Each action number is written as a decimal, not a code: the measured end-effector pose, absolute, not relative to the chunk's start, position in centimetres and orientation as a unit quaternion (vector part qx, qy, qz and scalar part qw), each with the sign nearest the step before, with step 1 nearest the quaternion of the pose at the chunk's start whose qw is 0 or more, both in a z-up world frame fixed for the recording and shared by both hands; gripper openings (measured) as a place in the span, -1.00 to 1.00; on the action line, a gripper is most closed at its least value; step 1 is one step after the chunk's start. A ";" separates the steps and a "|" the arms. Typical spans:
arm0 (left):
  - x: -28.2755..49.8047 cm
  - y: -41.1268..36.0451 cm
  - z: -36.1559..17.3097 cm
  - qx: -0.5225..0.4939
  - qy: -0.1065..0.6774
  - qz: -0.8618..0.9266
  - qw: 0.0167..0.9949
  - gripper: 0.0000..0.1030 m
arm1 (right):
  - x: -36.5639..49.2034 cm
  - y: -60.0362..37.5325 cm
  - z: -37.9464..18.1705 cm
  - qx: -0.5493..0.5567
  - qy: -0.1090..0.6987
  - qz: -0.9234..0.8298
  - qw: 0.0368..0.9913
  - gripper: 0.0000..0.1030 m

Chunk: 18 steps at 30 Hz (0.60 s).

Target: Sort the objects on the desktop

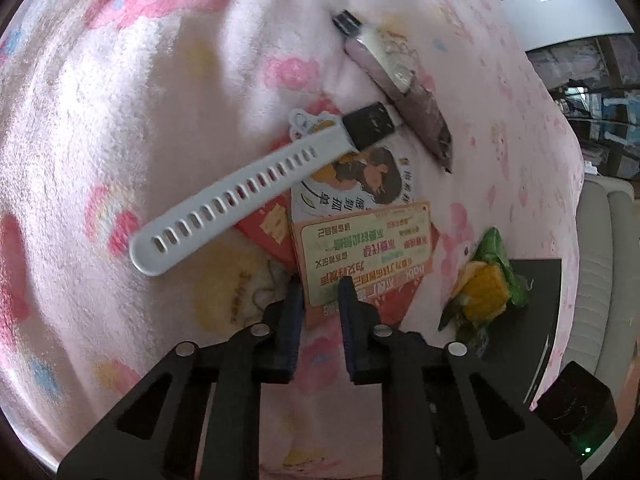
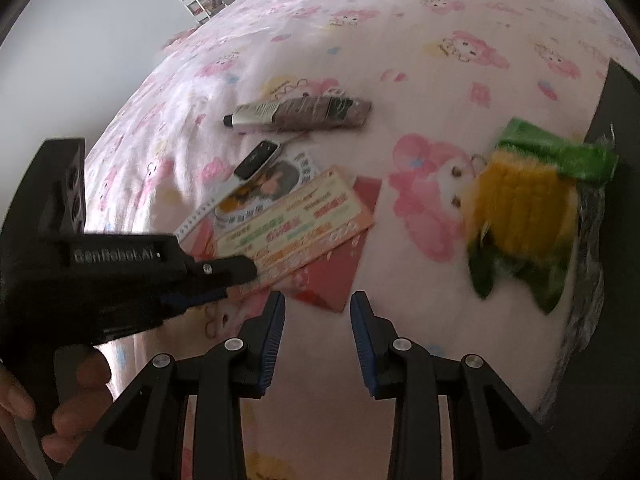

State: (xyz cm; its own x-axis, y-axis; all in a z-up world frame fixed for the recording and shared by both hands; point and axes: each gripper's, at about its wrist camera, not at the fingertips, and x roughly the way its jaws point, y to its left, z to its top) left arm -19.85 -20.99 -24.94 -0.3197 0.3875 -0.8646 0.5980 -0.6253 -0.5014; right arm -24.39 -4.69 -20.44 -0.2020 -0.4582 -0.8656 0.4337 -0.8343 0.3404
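Left gripper (image 1: 319, 284) jaws narrowed astride corner of printed paper card (image 1: 362, 252), likely for pickup. Right gripper (image 2: 318, 300) jaws wide, empty, held back above pink fleece-covered surface (image 2: 420, 280).

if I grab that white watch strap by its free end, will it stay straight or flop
The white watch strap looks thin, slotted rubber, so it will probably droop. The black watch body likely outweighs it, so that end may hang. It lies across the cards and could drag them.
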 end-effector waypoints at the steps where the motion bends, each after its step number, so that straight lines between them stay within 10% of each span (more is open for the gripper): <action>1: -19.8 -20.5 -24.8 0.581 0.424 -0.691 0.070 -0.75 | -24.2 -4.5 -20.4 0.563 -0.015 -0.775 0.287 -0.42; 18: -17.3 -21.0 -24.7 0.546 0.498 -0.667 0.099 -0.74 | -23.2 -3.2 -19.7 0.565 -0.052 -0.769 0.296 -0.42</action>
